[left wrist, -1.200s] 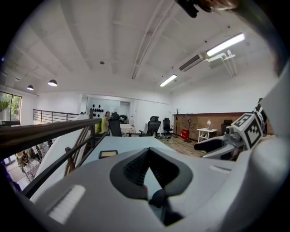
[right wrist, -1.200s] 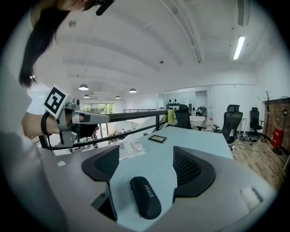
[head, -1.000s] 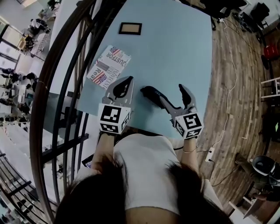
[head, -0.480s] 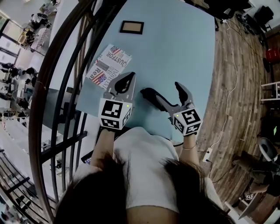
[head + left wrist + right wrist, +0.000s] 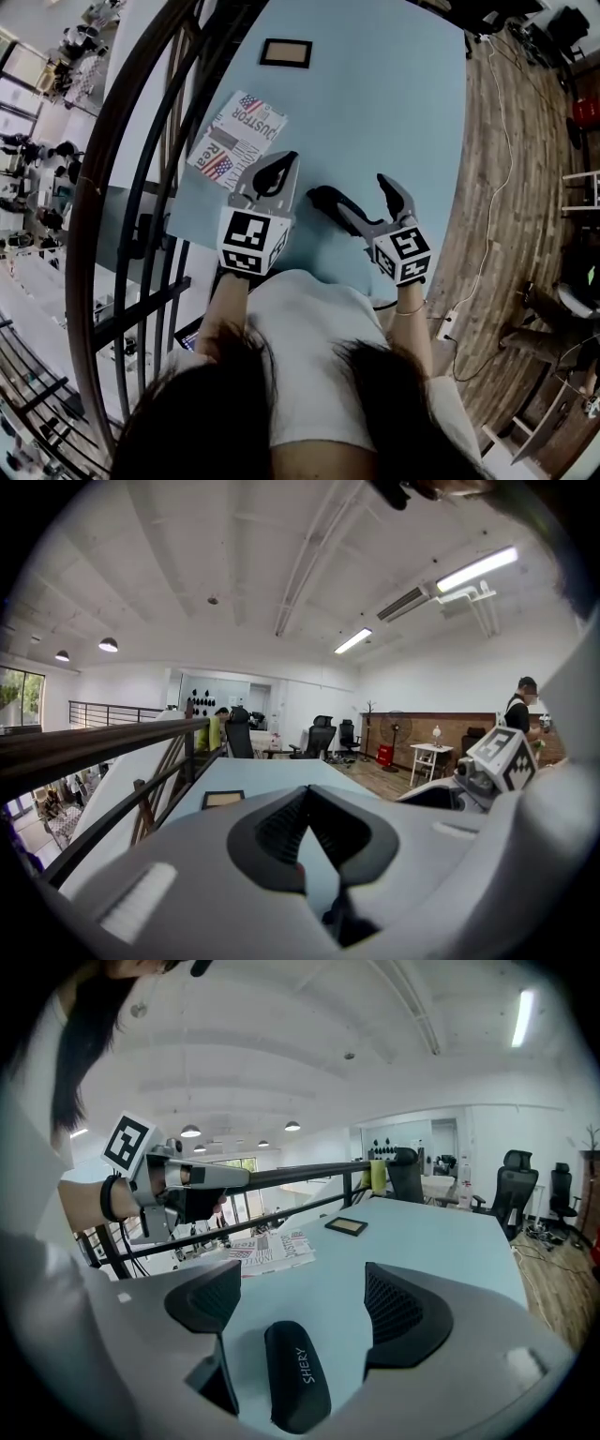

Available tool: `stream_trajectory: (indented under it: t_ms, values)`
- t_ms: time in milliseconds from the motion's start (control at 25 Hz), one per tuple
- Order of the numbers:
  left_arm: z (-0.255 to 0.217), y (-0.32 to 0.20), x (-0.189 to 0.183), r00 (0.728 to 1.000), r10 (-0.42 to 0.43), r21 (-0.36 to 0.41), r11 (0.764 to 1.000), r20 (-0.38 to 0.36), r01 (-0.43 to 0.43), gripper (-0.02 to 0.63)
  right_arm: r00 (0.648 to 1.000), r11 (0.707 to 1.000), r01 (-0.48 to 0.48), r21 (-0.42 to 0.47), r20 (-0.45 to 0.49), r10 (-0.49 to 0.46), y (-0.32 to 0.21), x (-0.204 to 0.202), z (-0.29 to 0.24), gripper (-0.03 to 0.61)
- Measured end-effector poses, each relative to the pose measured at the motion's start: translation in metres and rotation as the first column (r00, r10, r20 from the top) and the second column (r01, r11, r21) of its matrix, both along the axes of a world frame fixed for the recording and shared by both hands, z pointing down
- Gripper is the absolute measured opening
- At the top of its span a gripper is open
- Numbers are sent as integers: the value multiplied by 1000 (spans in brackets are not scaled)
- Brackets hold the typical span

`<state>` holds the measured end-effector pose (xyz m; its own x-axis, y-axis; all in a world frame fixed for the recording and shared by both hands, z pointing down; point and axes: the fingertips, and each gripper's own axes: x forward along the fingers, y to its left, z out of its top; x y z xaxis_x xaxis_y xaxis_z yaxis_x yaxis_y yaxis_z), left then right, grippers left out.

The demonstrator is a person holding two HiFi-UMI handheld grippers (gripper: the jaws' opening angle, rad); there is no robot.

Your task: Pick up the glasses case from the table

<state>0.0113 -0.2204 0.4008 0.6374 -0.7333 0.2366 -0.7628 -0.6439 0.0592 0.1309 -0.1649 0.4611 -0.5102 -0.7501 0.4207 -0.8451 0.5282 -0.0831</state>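
Approach step, by the look of it: closing in on the grasp, nothing gripped yet. Straddling the black, oblong hard-shell glasses case (image 5: 298,1377) with the right gripper (image 5: 300,1290), jaws spread wide after just opening further. Case found flat on the pale blue worktop (image 5: 422,1241) between those 2 jaws, lengthwise along the gripper's own line, deep toward the gripper's base and nearer its left pad than its right. Touching neither pad, as far as can be told.

Holding the left gripper (image 5: 306,793) off to the right gripper's left, jaw tips together on nothing, aimed out over bare worktop. Beyond and to the left of the right gripper: a folded newspaper printed with flags (image 5: 267,1246), and further out a small dark-framed rectangle (image 5: 346,1225).

Next, probably: squeeze both pads onto the long sides of the case, then lift straight up. Calls for centring first, since closing off-centre could shove the smooth, rounded shell sideways or let it squirt out.
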Motion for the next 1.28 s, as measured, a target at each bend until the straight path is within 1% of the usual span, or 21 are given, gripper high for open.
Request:
stream_trajectory:
  t_ms: [320,480,720,920,1120,1280]
  values:
    - [16,3,5,1000,10,-35,999,5,-10,57,997,995,63,-74,-45,-66,2,-6,30,387]
    - [24,6,4,1000,14,-51,999,9,-14,57,992,988,100,-119,-70,-109,7,-13,49,387]
    - [31,5,3,1000,15,-72,997,18,-14,57,986,976,128,-177,-82,-144,9,-16,74,387]
    - [44,4,2,1000,9,-98,995,20,-7,57,974,958,165,-235,-115,-196,12,-19,101,387]
    - [54,5,2,1000,2,-118,993,12,0,57,943,929,215,-302,-185,-278,15,-23,128,387]
    - [59,7,5,1000,-4,-128,992,4,4,57,925,913,232,-337,-214,-314,17,-22,144,387]
